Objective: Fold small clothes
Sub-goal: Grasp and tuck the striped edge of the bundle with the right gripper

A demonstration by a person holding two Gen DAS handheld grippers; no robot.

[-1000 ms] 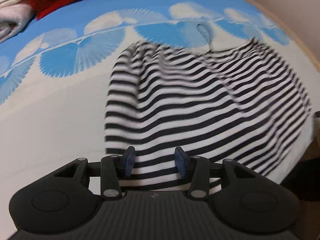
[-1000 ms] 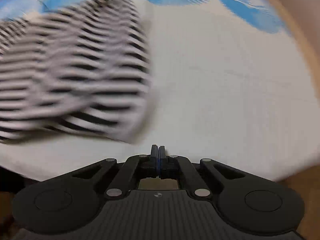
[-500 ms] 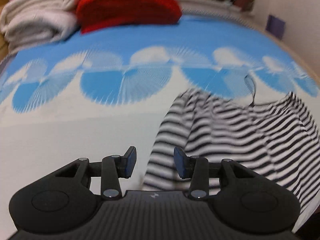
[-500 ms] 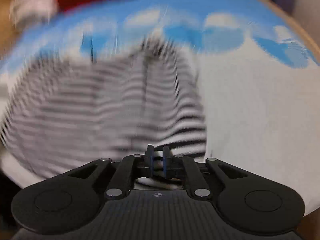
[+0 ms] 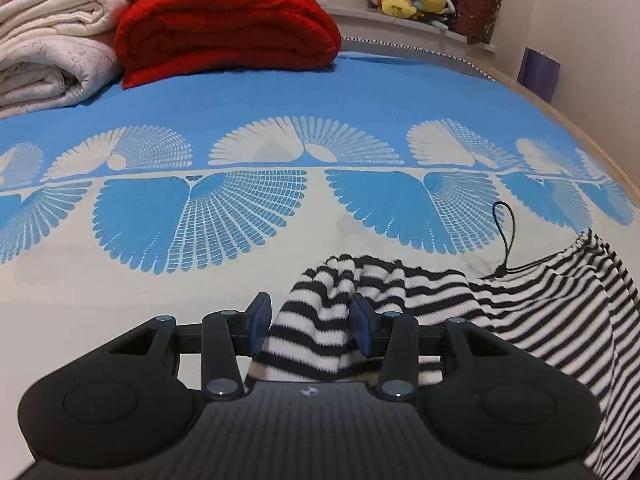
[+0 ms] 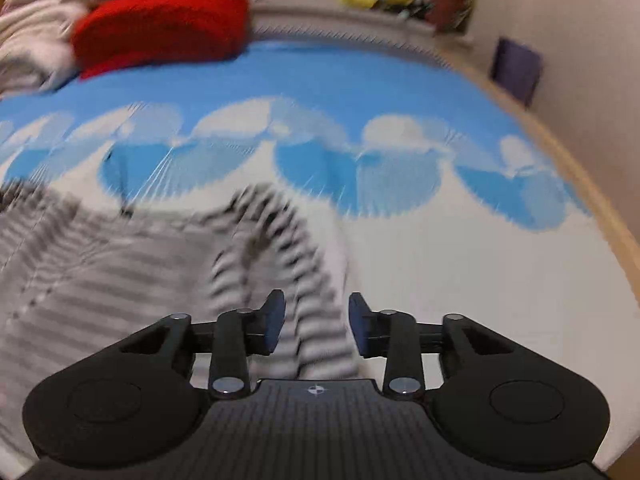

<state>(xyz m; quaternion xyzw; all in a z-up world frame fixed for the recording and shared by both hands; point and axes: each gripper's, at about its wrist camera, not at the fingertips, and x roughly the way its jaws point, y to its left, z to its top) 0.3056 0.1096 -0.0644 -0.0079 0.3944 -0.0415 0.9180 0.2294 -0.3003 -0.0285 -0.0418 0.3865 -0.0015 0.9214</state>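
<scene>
Both views swung up the bed; striped garment (image 5: 316,332) bunches between left gripper's (image 5: 311,325) parted jaws, right gripper's (image 6: 316,322) just opened.

Soft knit striped garment (image 5: 500,312); fluffy red blanket (image 5: 224,28).

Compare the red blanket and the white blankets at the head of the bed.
The red blanket is bright red; the white blankets are off-white. The red blanket is a single folded bundle; the white blankets are several rolls stacked up. The red blanket lies right of the white blankets. Both rest on the blue bedspread.
</scene>
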